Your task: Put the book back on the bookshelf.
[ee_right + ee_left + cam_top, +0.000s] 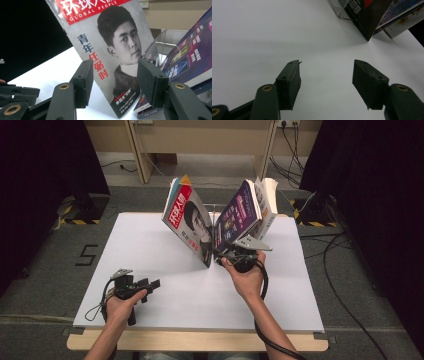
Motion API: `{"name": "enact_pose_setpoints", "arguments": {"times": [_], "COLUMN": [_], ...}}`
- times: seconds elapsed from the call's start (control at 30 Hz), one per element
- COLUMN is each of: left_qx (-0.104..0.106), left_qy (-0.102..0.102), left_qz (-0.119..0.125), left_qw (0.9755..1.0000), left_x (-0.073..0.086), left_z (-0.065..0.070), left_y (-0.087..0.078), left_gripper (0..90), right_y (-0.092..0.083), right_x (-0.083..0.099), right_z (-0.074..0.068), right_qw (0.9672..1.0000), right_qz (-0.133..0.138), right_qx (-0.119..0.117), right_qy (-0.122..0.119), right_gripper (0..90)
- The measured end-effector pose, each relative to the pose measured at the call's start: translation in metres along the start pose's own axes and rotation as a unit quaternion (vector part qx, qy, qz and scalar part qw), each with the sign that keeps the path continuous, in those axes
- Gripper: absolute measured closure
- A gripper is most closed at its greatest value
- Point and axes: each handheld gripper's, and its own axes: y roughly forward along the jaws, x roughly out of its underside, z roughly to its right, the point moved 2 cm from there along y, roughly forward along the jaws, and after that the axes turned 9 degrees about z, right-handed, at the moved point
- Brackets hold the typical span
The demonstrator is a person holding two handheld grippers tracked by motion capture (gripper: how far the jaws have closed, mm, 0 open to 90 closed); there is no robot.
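Note:
A magazine (192,222) with a red title and a portrait on its cover leans left against a clear stand (162,42) at the back middle of the white board (150,245). A purple book (235,215) leans right from the same stand, forming a V with the magazine. My right gripper (223,254) sits at the foot of that V. Its jaws stand open in the right gripper view (115,67), with the magazine (110,50) just beyond them and the purple book (190,60) to the right. My left gripper (152,284) rests open at the front left, over bare board (327,65).
A white-covered book (267,205) stands behind the purple one. The board's front edge lies close to the forearms, on a wooden table. Cables (330,265) trail over the grey floor at the right, and dark curtains hang on both sides.

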Motion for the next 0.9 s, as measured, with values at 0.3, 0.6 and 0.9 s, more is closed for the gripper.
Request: {"name": "enact_pose_setpoints", "arguments": {"times": [0.3,0.6,0.9], "left_qx": [0.000,0.000,-0.001], "left_qy": [0.001,0.001,0.001], "left_qz": [0.000,0.000,0.001], "left_qw": [1.0000,1.0000,1.0000], "left_x": [0.000,0.000,0.000], "left_z": [0.000,0.000,0.000], "left_y": [0.000,0.000,-0.001], "left_gripper": [38.7,38.7,38.7], "right_y": [-0.004,-0.006,-0.009], "right_x": [0.004,0.009,0.016], "right_z": [0.002,0.002,0.002], "right_qw": [1.0000,0.9999,0.9998], "right_qz": [-0.005,-0.007,-0.015], "right_qx": [0.005,0.005,0.007], "right_qy": [-0.003,-0.006,-0.006], "right_gripper": [47.7,47.6,47.5]}}
